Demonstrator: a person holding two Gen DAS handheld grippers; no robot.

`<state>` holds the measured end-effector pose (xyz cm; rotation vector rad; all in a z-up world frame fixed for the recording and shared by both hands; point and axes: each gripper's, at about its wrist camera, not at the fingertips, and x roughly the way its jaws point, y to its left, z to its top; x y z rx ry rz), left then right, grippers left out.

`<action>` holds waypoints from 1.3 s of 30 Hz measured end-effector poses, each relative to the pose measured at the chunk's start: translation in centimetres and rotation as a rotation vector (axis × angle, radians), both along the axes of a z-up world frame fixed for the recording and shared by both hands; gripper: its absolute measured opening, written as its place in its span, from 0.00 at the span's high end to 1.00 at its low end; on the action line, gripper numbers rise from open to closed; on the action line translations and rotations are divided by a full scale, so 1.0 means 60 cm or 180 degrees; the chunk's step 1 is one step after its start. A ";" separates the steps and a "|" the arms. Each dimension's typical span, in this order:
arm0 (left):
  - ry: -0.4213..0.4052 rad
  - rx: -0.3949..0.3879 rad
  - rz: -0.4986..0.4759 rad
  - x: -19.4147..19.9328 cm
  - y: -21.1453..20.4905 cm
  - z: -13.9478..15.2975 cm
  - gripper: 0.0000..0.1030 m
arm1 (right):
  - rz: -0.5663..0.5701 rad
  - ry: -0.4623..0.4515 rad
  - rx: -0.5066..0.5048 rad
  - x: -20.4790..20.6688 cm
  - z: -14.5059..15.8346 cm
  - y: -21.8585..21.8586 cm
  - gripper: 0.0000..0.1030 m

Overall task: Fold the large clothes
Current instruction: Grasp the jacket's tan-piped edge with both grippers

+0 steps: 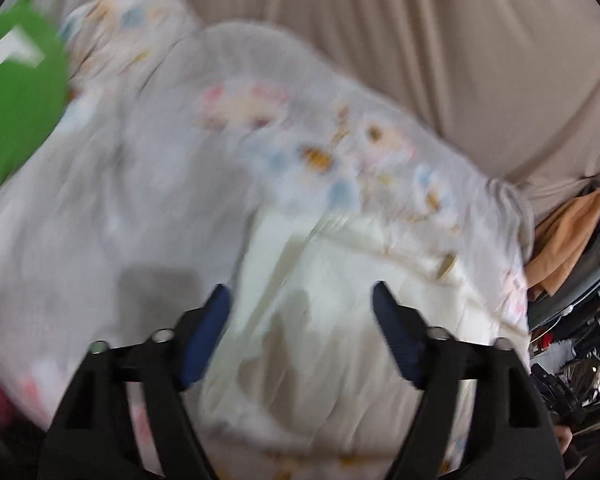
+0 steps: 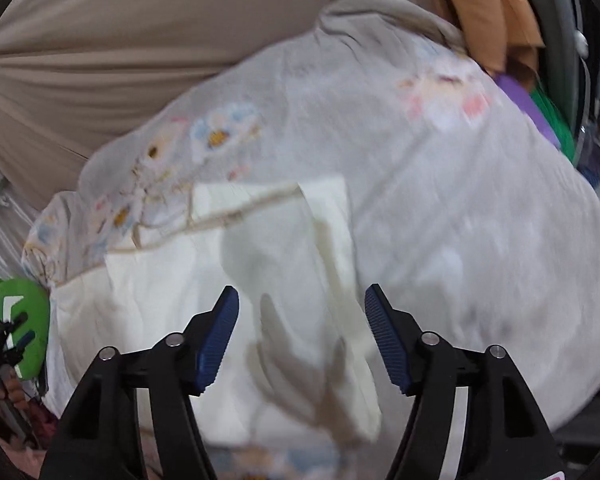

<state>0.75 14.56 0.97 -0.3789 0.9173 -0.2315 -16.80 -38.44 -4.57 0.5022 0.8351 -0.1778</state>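
In the left wrist view, the left gripper (image 1: 302, 300) stands at 6 o'clock with its blue-padded fingers (image 1: 206, 336) spread wide and nothing between them. Directly beneath and ahead of it lies the cream inner panel (image 1: 340, 280) of the floral garment (image 1: 180, 168), a large pale grey piece printed with pink, blue and yellow flowers that fills the middle of the frame, blurred by motion. At 9 to 10 o'clock a green disc (image 1: 20, 92) shows; this is part of the other tool. Beyond the garment, from 11 to 2 o'clock, stretches a beige sheet (image 1: 380, 20), creased. At 3 o'clock an orange cloth (image 1: 568, 236) lies at the garment's edge, with dark clutter below it that is too blurred to identify.

In the right wrist view, the right gripper (image 2: 302, 304) also sits at 6 o'clock, its jaws wide apart and holding nothing, above the same cream panel with its folded strip. The grey floral fabric spreads toward 12 and 3 o'clock. The other gripper's green disc appears at 8 o'clock. The beige sheet lies at 10 to 12 o'clock, the orange cloth at 1 o'clock.
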 end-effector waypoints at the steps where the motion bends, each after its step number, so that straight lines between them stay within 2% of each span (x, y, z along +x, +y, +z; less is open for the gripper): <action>1: 0.0026 -0.0028 -0.0050 0.025 -0.010 -0.006 0.19 | 0.0013 -0.0005 -0.0022 0.023 -0.003 0.000 0.33; 4: 0.0299 -0.0048 -0.0152 0.099 -0.048 -0.055 0.21 | -0.0072 0.0057 -0.0008 0.086 -0.035 -0.001 0.33; 5: 0.0419 -0.0041 -0.0192 0.119 -0.062 -0.079 0.26 | -0.0082 0.0061 0.0032 0.101 -0.042 0.001 0.41; 6: 0.0467 -0.0067 -0.0254 0.124 -0.076 -0.091 0.48 | -0.0077 0.0079 0.0051 0.111 -0.044 0.002 0.54; 7: 0.0554 -0.0042 -0.0341 0.133 -0.085 -0.102 0.76 | -0.0034 0.0113 0.0049 0.120 -0.047 0.004 0.88; 8: 0.0589 -0.0046 -0.0392 0.136 -0.093 -0.101 0.88 | 0.0045 0.0065 0.0017 0.124 -0.036 0.017 0.91; 9: 0.0530 -0.0091 -0.0387 0.130 -0.093 -0.093 0.90 | 0.0098 -0.0196 -0.0084 0.113 -0.010 0.033 0.91; 10: 0.0366 -0.0161 -0.0326 0.120 -0.085 -0.069 0.91 | 0.0168 -0.0421 -0.0116 0.103 0.019 0.041 0.92; 13: -0.0146 -0.0345 -0.0213 0.091 -0.057 0.022 0.92 | 0.0222 -0.1003 -0.0012 0.077 0.101 0.045 0.92; 15: -0.0324 -0.0292 -0.0156 0.099 -0.050 0.053 0.92 | 0.0137 -0.1283 -0.0064 0.079 0.141 0.034 0.93; 16: -0.0312 -0.0278 -0.0157 0.115 -0.050 0.050 0.92 | 0.0098 -0.1313 -0.0074 0.092 0.145 0.028 0.93; 17: -0.0254 -0.0249 -0.0169 0.132 -0.056 0.040 0.92 | 0.0102 -0.1258 -0.0068 0.114 0.136 0.019 0.93; 18: -0.0166 -0.0166 -0.0178 0.151 -0.066 0.019 0.91 | 0.0081 -0.1065 -0.0172 0.148 0.110 0.017 0.93; 20: 0.0091 0.0254 -0.0255 0.192 -0.106 -0.060 0.91 | 0.0081 -0.0508 -0.0286 0.215 0.028 0.012 0.93; 23: 0.0451 0.0522 -0.0249 0.221 -0.129 -0.163 0.91 | -0.0013 0.0114 -0.0184 0.270 -0.091 0.007 0.92; 25: 0.0415 0.0612 -0.0224 0.222 -0.132 -0.193 0.86 | -0.0021 0.0187 -0.0228 0.278 -0.118 0.014 0.91; 28: 0.0374 0.0663 -0.0224 0.228 -0.130 -0.200 0.81 | -0.0030 0.0284 -0.0267 0.284 -0.124 0.019 0.87; 30: 0.0399 0.0615 -0.0194 0.230 -0.123 -0.193 0.78 | -0.0123 0.0269 -0.0264 0.277 -0.109 0.014 0.79; 31: 0.0412 0.0602 -0.0141 0.230 -0.119 -0.184 0.74 | -0.0213 0.0223 -0.0282 0.269 -0.097 0.009 0.74; 34: 0.0129 0.0591 0.0024 0.203 -0.111 -0.113 0.70 | -0.0540 -0.0307 -0.0407 0.214 -0.013 0.016 0.70; 35: -0.0066 0.0595 0.0006 0.184 -0.113 -0.078 0.68 | -0.0486 -0.0448 -0.0435 0.200 0.010 0.030 0.70; 37: -0.0280 0.0631 -0.0095 0.158 -0.131 -0.040 0.60 | -0.0207 -0.0550 -0.0450 0.194 0.035 0.071 0.70; 39: -0.0382 0.0537 -0.0367 0.129 -0.174 -0.016 0.58 | 0.0303 -0.0555 -0.0393 0.205 0.038 0.143 0.70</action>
